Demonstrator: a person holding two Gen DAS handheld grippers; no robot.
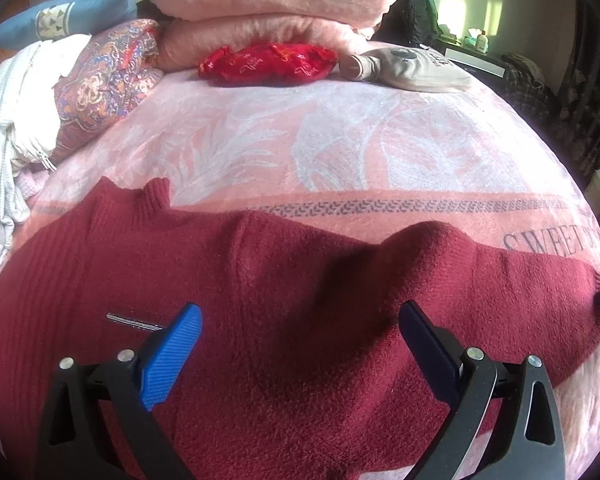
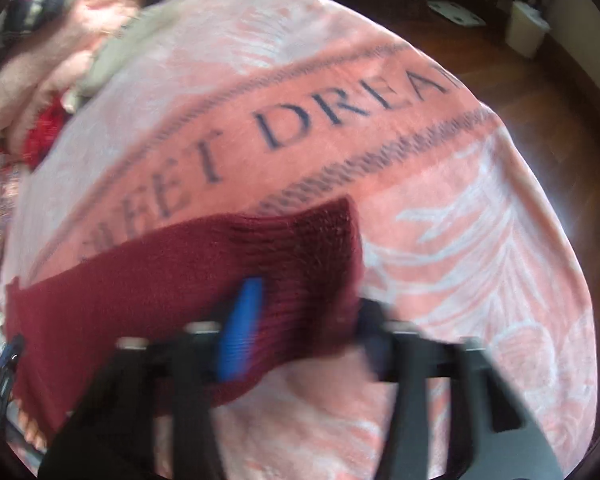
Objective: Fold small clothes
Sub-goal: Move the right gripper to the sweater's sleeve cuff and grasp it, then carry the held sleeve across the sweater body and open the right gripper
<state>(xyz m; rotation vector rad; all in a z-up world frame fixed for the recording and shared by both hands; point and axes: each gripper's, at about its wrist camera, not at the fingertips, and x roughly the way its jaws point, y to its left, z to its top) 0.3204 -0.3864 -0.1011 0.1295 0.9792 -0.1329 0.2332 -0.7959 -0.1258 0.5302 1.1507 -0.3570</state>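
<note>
A pink blanket (image 1: 340, 140) covers the bed beneath both of your claws, printed with dark lettering. A dark red sweater (image 1: 260, 300) lies spread flat on it, directly under and ahead of your left claw (image 1: 300, 336), whose jaws stand spread wide above the knit without touching it. Your right claw (image 2: 308, 316) appears blurred, its jaws apart around the sweater's ribbed cuff (image 2: 320, 248); whether they pinch it is unclear.

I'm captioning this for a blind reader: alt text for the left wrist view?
An open left gripper hovers over a dark red sweater spread on a pink blanket, with folded pink bedding stacked beyond.
</note>
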